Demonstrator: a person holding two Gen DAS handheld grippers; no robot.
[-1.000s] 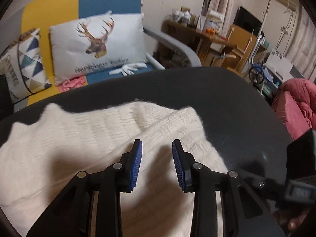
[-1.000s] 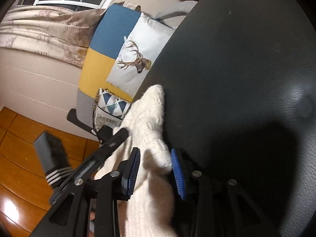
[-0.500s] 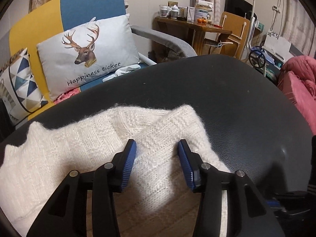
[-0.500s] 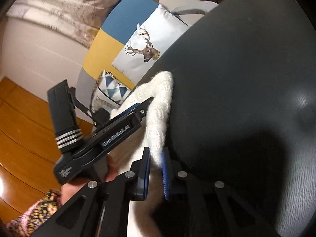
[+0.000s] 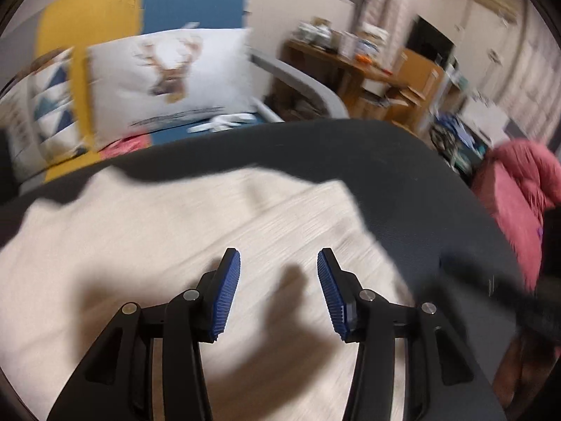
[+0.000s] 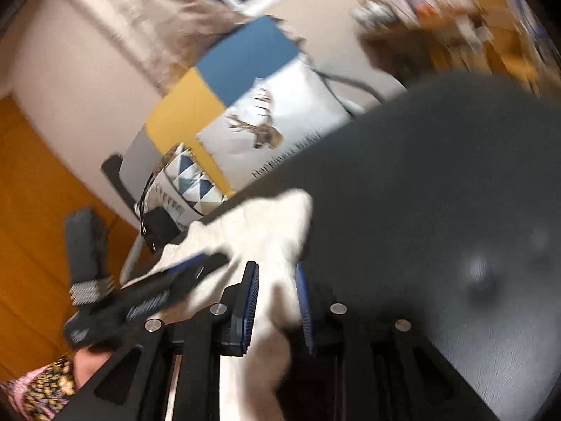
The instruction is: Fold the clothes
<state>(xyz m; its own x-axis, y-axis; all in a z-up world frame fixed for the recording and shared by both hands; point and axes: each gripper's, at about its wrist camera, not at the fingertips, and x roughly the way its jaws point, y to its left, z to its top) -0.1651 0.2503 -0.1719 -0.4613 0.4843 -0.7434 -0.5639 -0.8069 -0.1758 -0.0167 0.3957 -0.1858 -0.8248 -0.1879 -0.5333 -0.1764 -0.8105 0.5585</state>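
A deer-print cushion (image 5: 168, 77) leans against a yellow-and-blue sofa (image 5: 140, 10) in the upper left, a triangle-patterned cushion (image 5: 49, 105) beside it; a cluttered wooden desk (image 5: 354, 66) stands at upper right, a pink quilt (image 5: 515, 189) bunched at the right edge beside the dark table (image 5: 385, 161)

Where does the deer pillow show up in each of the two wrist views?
Left wrist: deer pillow at upper left, beyond the dark table.
Right wrist: deer pillow just above centre, tilted, past the table's edge.
Shared landmark: the white sweater on the table.
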